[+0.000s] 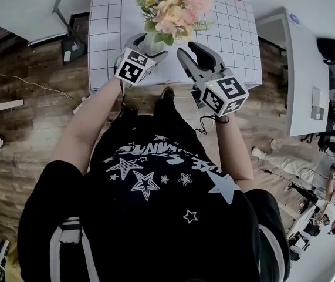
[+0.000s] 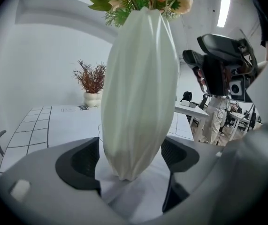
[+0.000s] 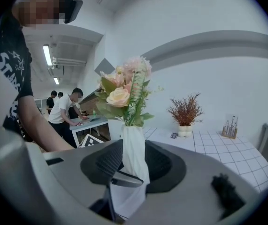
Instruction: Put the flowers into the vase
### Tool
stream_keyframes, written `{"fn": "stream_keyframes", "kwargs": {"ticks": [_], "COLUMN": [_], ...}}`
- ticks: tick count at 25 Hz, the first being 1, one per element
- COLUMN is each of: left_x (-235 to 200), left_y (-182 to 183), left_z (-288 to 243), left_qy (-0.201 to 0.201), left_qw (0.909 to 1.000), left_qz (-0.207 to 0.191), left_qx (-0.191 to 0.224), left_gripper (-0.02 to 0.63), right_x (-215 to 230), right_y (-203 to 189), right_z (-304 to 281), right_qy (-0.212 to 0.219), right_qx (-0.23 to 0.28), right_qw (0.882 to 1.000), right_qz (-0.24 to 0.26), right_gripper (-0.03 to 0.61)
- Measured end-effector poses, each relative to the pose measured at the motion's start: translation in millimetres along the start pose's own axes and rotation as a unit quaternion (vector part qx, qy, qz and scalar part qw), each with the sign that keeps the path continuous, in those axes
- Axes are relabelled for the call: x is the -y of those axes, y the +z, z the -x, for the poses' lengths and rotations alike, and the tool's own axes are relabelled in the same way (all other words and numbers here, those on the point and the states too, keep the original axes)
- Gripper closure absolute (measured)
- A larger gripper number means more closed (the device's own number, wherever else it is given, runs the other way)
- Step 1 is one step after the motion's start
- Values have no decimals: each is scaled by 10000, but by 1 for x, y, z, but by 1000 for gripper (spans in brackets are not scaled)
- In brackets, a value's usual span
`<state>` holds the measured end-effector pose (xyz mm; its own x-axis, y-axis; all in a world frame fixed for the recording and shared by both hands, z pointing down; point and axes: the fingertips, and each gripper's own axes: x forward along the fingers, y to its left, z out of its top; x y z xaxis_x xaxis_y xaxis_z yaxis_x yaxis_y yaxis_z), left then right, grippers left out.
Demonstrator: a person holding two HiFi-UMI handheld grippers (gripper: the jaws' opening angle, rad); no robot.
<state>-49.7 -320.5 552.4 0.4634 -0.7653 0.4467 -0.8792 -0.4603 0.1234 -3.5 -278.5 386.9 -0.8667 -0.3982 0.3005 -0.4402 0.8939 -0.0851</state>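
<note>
A tall white ribbed vase point(image 2: 141, 93) stands near the front edge of the gridded white table point(image 1: 232, 34), with a bunch of peach and pink flowers point(image 1: 170, 4) in its mouth. My left gripper point(image 1: 149, 46) is shut on the vase's lower body, one pad against each side point(image 2: 130, 161). The vase's foot sits at the table top. My right gripper point(image 1: 189, 49) hangs just to the right of the vase, open with nothing between its pads. In the right gripper view point(image 3: 134, 165) the vase point(image 3: 134, 153) and its flowers point(image 3: 124, 95) stand ahead, beyond the jaws.
A small pot of reddish dried sprigs point(image 3: 185, 116) and a little rack point(image 3: 230, 125) stand at the table's far side. My right gripper point(image 2: 223, 69) shows close on the right in the left gripper view. People stand at another table point(image 3: 65, 109) beyond.
</note>
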Motion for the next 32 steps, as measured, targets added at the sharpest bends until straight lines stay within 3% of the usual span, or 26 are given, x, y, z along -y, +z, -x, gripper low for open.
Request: {"fn": "stream_keyframes", "kwargs": {"ticks": [4,8,15,19,22,28,32], "left_x": [-2,-8,-25,-22,-7,71,81], "left_y": [4,-1,-27,-29,-22,-29,-21], "left_z": [15,40,100,126,143,179,196], "left_qy": [59,254,1077,1651,1924,2354,2580], "left_qw": [9996,9973,9859,9728,9635,9476,9401], "left_qz": [156,569,1148,1425,1575,1705,1740], "left_qx": [244,398,567,784,994,1326,1388], "left_gripper": [149,137,137,137,140,140,140], "right_x": [1,4,3,-2,-3,-21,-22], "right_y": [-8,-20,-27,-28,-29,-59,-56], "right_z": [10,17,20,30,47,119,129], "right_qy": [-172,-281,17,301,427,755,884], "right_qx": [-19,-28,40,53,117,169,244], "right_qw": [9996,9985,9985,9985,9977,9955,9939], "right_qz": [-216,-472,-554,-453,-514,-555,-616], "right_gripper": [426,426,426,426,426,426,426]}}
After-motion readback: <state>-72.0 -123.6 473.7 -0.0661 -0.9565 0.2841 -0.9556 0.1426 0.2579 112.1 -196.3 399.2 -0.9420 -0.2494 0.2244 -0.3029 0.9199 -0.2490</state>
